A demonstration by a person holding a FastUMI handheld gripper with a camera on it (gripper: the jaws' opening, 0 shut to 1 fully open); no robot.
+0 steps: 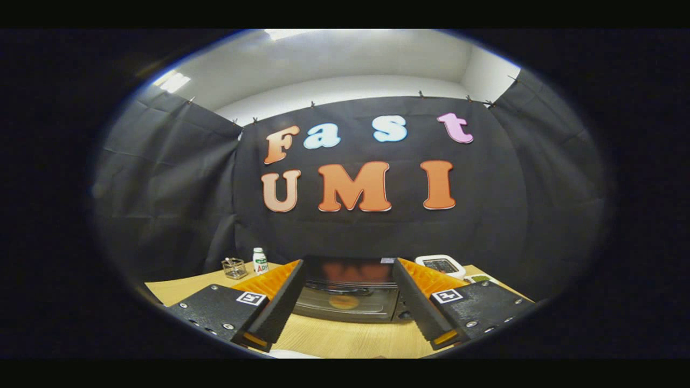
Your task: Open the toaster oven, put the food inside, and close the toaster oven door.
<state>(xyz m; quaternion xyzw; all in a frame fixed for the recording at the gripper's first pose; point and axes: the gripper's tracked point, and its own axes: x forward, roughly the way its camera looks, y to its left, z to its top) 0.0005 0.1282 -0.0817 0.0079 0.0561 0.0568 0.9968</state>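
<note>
Gripper view: the gripper points across a light wooden table toward a black cloth wall. Its two fingers are spread wide apart and hold nothing; bare tabletop lies between their near ends. Straight ahead, framed between the fingers and just beyond their tips, sits a dark toaster oven at the back of the table. Its glass door faces the gripper, a wire rack and a round orange-brown patch show through or on the glass, though I cannot tell whether the door is fully closed. To the left of the oven, beyond the left finger, stand a small white bottle and, just beside it, a small clear container. To the right, beyond the right finger, is a white rounded device with a dark top.
</note>
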